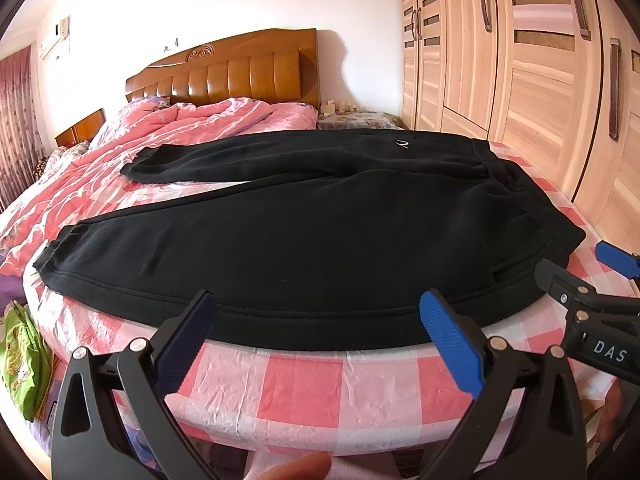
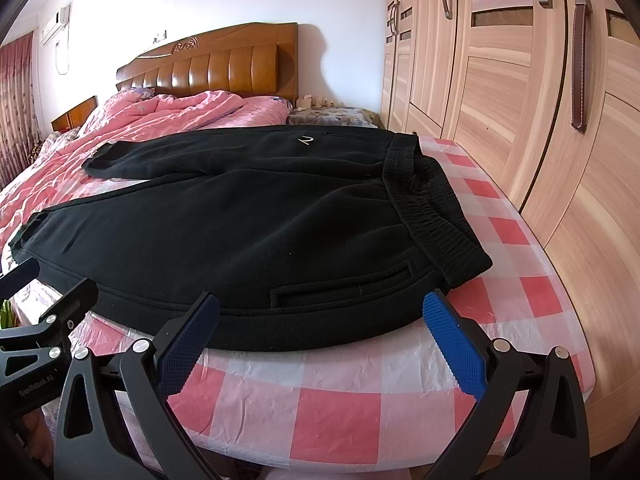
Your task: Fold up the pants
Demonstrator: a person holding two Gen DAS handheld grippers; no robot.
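Observation:
Black sweatpants (image 1: 320,240) lie flat on the pink checked bedsheet (image 1: 320,380), legs spread apart toward the left and the elastic waistband (image 2: 432,216) at the right. A side pocket (image 2: 340,284) faces the near edge. My left gripper (image 1: 320,304) is open at the near hem of the closer leg, with nothing between its blue pads. My right gripper (image 2: 322,304) is also open, just in front of the pocket near the waistband corner, and holds nothing. Each gripper shows in the other's view: the right gripper (image 1: 580,266) at the right edge, the left gripper (image 2: 52,280) at the left edge.
A rumpled pink quilt (image 1: 192,124) covers the far half of the bed below a wooden headboard (image 1: 240,68). A tall wooden wardrobe (image 2: 520,100) stands close along the right side. A green bag (image 1: 20,360) lies at the bed's left. A person's finger (image 1: 296,468) shows at the bottom.

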